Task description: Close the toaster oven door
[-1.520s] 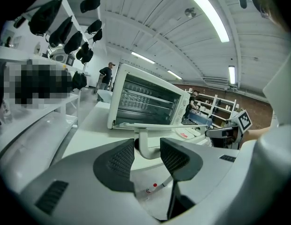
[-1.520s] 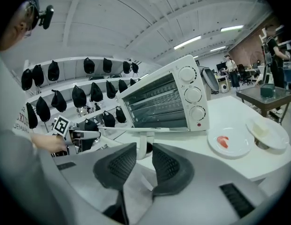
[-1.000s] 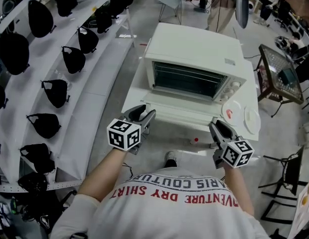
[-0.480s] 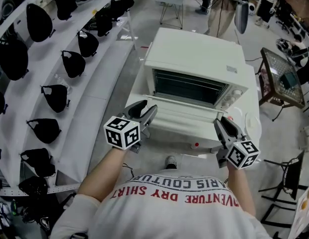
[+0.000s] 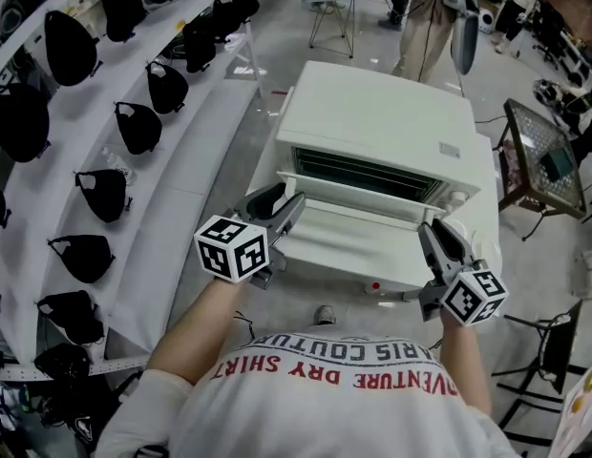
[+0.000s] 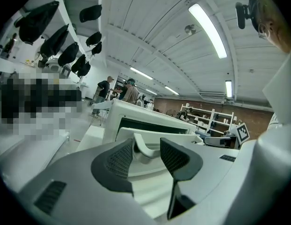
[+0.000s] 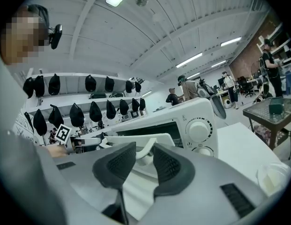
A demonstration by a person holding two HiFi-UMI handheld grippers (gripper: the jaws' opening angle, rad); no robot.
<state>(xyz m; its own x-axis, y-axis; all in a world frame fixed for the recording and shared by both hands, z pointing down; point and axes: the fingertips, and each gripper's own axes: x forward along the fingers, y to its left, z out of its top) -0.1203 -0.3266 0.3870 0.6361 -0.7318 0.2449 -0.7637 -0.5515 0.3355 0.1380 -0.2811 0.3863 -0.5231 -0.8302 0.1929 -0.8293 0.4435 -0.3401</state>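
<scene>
The toaster oven door [image 5: 348, 241] is swinging up on its hinge. A second ago it was lying flat, out over the near edge of the white table [image 5: 262, 181]. Now it is standing roughly halfway up toward the toaster oven [image 5: 382, 113], whose dark opening is showing narrower. The left gripper [image 5: 282, 208] is clamping the left end of the door handle [image 6: 146, 149] with its jaws partly closed, and the right gripper [image 5: 435, 239] is doing the same at the right end (each handle post is filling the gap between the pads). Both have been rising with the door. The closing looks about half done, with the last push going toward the oven front.
</scene>
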